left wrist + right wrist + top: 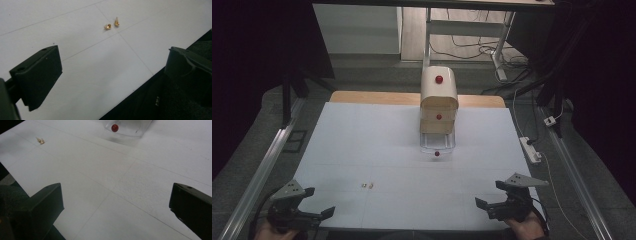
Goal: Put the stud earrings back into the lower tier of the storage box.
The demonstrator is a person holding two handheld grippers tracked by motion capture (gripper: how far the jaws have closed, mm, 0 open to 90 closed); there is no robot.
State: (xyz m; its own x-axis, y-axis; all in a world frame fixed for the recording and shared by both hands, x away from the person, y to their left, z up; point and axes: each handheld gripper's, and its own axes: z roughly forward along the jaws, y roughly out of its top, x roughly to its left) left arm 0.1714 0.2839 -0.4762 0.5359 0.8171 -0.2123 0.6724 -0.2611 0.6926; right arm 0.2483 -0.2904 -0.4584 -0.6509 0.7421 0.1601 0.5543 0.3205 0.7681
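Left gripper [313, 201] and right gripper [492, 193], both with jaws spread and empty, at the near table [362, 135] edge; two small gold earrings [112, 24] ahead; three-drawer box [439, 107] beyond.

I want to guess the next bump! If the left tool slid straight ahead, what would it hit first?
Probably the two tiny gold-coloured metal pieces lying on the white table; the left tool is open, nothing nearer in between.

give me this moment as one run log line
left gripper: open, empty | right gripper: open, empty | two gold earrings: on table, untouched | drawer unit: bottom clear drawer pulled out
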